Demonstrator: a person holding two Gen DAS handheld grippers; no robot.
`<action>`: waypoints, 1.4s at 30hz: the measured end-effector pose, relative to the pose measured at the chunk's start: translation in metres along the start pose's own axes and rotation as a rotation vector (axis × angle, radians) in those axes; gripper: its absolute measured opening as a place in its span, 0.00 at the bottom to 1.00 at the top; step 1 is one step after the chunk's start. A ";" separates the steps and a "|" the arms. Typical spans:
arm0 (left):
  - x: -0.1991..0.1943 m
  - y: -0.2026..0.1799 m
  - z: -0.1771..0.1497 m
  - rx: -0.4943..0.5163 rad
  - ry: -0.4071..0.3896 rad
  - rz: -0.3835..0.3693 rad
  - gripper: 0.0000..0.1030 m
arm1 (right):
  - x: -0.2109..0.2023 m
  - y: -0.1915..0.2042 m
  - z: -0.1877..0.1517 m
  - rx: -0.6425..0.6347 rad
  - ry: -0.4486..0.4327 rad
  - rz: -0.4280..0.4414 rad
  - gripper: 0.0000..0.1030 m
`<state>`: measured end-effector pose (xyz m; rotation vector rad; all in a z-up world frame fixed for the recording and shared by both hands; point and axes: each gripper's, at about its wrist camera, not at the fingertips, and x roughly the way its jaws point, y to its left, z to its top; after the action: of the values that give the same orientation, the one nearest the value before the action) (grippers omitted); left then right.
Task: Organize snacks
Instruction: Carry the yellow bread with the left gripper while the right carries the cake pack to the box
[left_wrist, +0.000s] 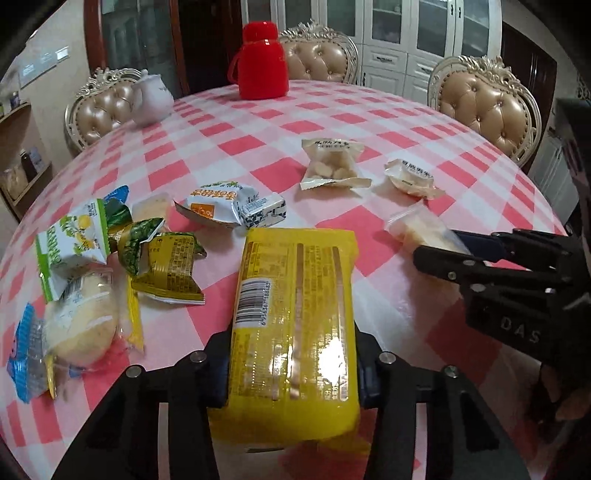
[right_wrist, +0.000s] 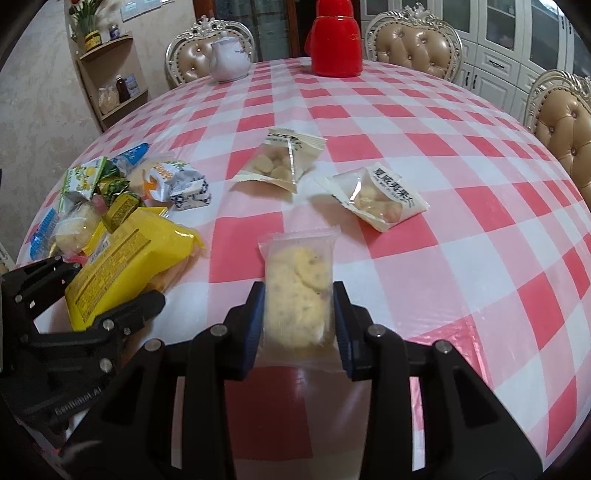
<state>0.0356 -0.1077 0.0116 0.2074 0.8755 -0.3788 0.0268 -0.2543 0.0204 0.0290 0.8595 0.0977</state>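
My left gripper (left_wrist: 293, 363) is shut on a large yellow snack pack (left_wrist: 295, 314), held just above the checked tablecloth; the pack also shows in the right wrist view (right_wrist: 125, 254). My right gripper (right_wrist: 299, 325) is shut on a clear packet of pale cookies (right_wrist: 299, 284), seen from the left wrist view (left_wrist: 421, 230) at the right. A pile of small snacks (left_wrist: 110, 258) lies left of the yellow pack. Two clear nut packets (right_wrist: 280, 160) (right_wrist: 376, 195) lie apart beyond the right gripper.
A red jug (left_wrist: 260, 62) and a white teapot (left_wrist: 149, 99) stand at the far side of the round table (left_wrist: 332, 122). Padded chairs (left_wrist: 484, 99) ring the table. A corner shelf (right_wrist: 110, 74) stands at the left wall.
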 end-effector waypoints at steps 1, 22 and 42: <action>-0.003 -0.001 -0.001 -0.016 -0.010 0.005 0.46 | -0.001 0.000 0.000 -0.002 -0.006 0.006 0.38; -0.081 0.010 -0.037 -0.324 -0.296 0.063 0.46 | -0.068 -0.013 -0.050 0.229 -0.197 0.233 0.38; -0.111 -0.087 -0.067 -0.209 -0.344 -0.062 0.46 | -0.160 -0.056 -0.124 0.220 -0.241 0.161 0.38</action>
<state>-0.1117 -0.1392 0.0547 -0.0774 0.5769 -0.3647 -0.1669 -0.3270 0.0560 0.3103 0.6224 0.1470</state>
